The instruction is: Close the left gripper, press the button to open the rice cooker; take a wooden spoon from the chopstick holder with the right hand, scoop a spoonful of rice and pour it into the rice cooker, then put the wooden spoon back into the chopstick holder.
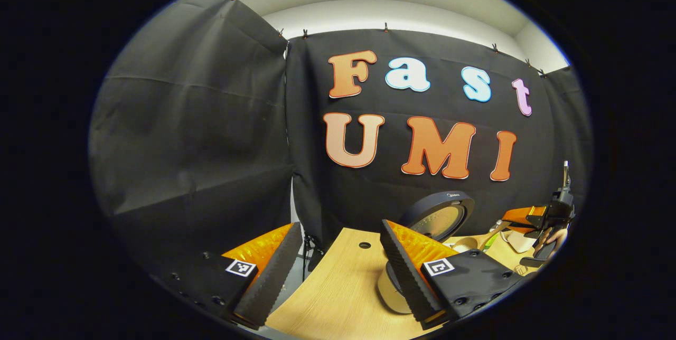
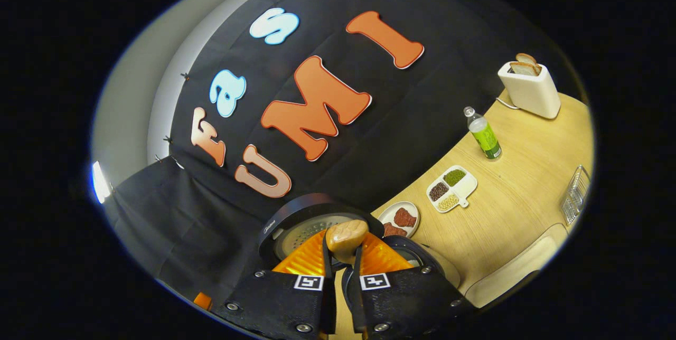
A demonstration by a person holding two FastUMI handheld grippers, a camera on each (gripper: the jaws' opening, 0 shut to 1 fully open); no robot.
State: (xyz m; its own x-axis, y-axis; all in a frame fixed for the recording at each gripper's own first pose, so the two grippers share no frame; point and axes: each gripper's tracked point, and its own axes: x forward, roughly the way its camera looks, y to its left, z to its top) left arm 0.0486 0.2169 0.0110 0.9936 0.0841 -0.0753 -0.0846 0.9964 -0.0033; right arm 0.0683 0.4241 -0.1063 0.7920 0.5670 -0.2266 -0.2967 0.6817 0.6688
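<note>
Two fingers of the right gripper (image 2: 342, 271) pinch the wooden spoon (image 2: 346, 238), its bowl held over the open rice cooker (image 2: 296, 224), lid raised. That looks like the pouring step; next comes returning the spoon to its holder. Meanwhile the left gripper (image 1: 338, 271) idles, jaws wide, above the table (image 1: 343, 282).

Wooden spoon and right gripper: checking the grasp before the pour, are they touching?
Touching. In the right gripper view, the right gripper has both fingers closed against the wooden spoon, with the open rice cooker behind.
</note>
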